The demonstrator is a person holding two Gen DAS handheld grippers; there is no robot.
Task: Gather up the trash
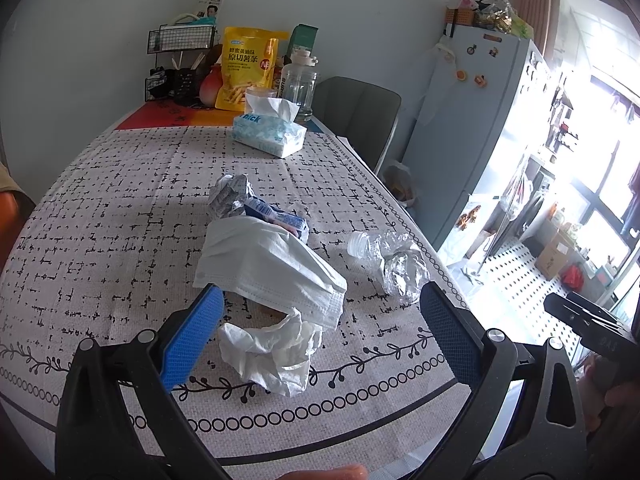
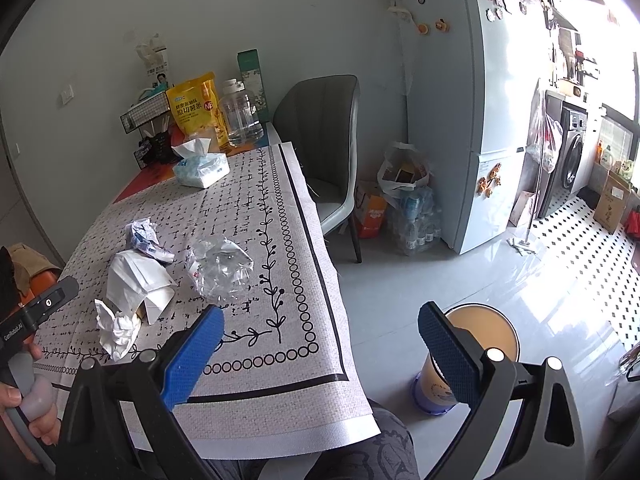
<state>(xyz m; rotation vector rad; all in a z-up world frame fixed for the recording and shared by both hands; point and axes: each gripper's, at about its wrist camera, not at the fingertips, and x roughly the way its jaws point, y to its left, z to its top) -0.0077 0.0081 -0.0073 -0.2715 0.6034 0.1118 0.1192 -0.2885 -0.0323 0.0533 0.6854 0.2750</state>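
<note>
— Well, starting at the left: left gripper point(image 1: 320, 292) spread wide, empty, poised above the near edge of the table point(image 1: 100, 208). Why so open?

— Probably to straddle the crumpled tissue point(image 1: 272, 354) lying just inside the border print, touching the face mask point(image 1: 272, 268) behind it. Wide enough for either.

— And further in?

— Balled wrapper point(image 1: 230, 196) and a blue packet point(image 1: 280, 218) tucked against the mask's far side. Then, rightward, a crushed plastic bottle point(image 1: 384, 260) near the right edge, apart from the pile. All trash bunched mid-table, seemingly for short reaches.

— Right gripper point(image 2: 322, 312)?

— Likewise fully parted, holding nothing, hanging off the near right corner, half over the floor.

— Reason for parking there?

— Judging by the bin point(image 2: 484, 326) standing on the floor just beyond that corner, partly behind the right finger: ready to ferry things from the table edge down into it.

— Seen from the left wrist?

— Not at all. Shown only by the right wrist, along with the bottle's gap from the right edge. Conversely, clearest from the left wrist: the tissue's contact with the mask, and the tissue pack point(image 1: 268, 132) toward the far edge, likely not trash.
</note>
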